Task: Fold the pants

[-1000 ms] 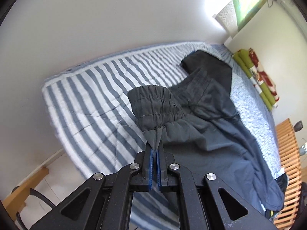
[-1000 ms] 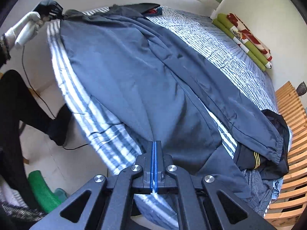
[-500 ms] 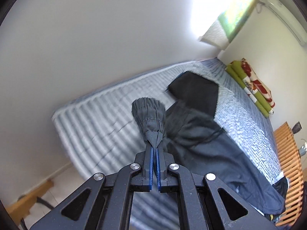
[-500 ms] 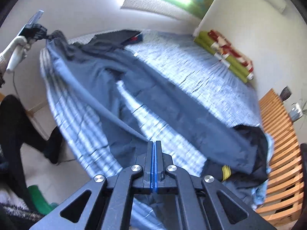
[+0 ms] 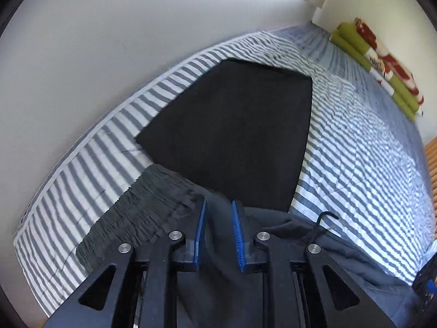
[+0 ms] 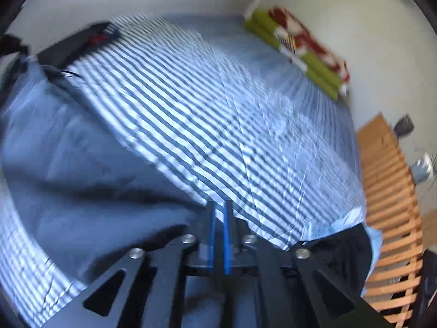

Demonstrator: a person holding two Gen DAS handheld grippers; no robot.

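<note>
1. Carried across the striped bed (image 5: 355, 142) since a second ago, both ends of the pants (image 5: 142, 213); then pinched and lifted, now laid down and let go.
2. Left gripper (image 5: 218, 231): jaws just opened to a narrow gap, dark cloth lying under and between the blue pads (image 5: 200, 229) but not pressed. Gathered waistband directly below and off to the left of the tips; legs trailing back and to the right, toward the other hand. Black folded garment (image 5: 232, 125) straight ahead, just beyond the waistband, possibly overlapped at its near edge.
3. Right gripper (image 6: 217, 232): jaws likewise just parted a little, nothing clamped; striped sheet visible through the gap. Pants (image 6: 68, 169) spread to the left and beneath, long axis running away up-left toward the waistband end.
4. Judged nearer the waistband: left hand; nearer the cuffs: right.
5. Hard to read: right view heavily blurred; cuffs hidden under the gripper body; whether the legs lie stacked cannot be told; dark heap (image 6: 341, 243) at lower right unidentifiable.
</note>
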